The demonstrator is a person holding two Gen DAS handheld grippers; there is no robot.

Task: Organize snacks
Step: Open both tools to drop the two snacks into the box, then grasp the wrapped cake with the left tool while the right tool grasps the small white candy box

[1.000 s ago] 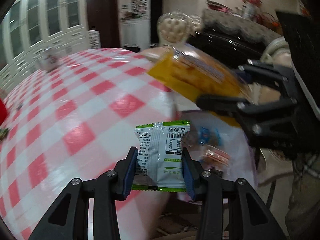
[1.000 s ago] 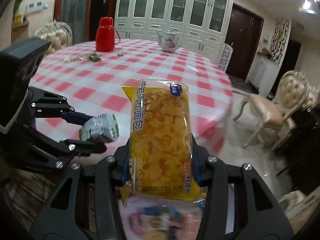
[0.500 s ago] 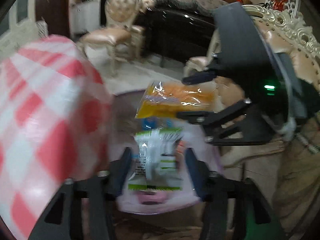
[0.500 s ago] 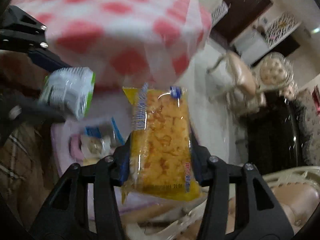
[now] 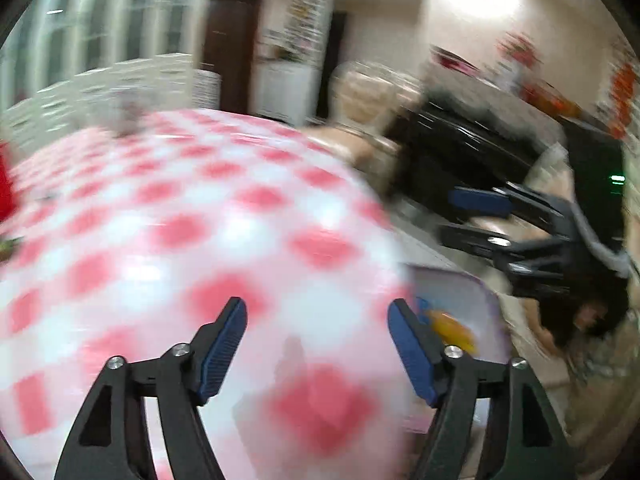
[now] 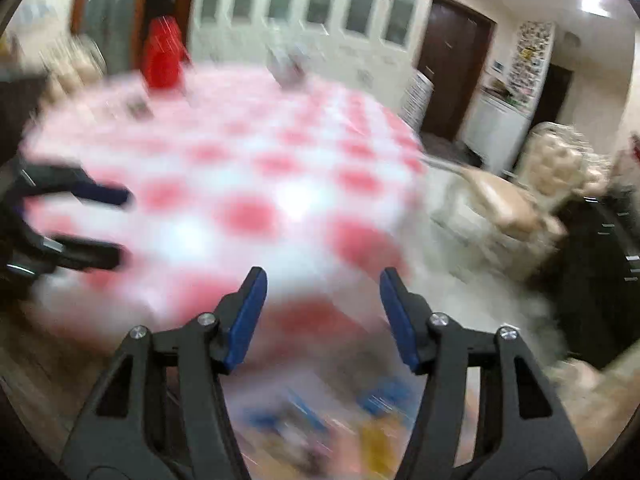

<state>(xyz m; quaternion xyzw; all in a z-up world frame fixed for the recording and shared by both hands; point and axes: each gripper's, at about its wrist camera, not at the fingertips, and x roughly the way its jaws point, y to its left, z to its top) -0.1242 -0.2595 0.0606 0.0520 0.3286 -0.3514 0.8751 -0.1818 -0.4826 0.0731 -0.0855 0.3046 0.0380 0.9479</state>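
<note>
Checked tablecloth [image 5: 168, 240] ahead bare; red flask [image 6: 164, 56] far.

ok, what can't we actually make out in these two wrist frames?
- Tray, left wrist view: cut off by the table edge and the left gripper; only a yellow packet shows.
- Tray contents, right wrist view: motion blur, packets unreadable.
- Red container and small items on the checked tablecloth: smeared, unidentifiable.
- Right gripper: jaws opening, nothing between them.
</note>
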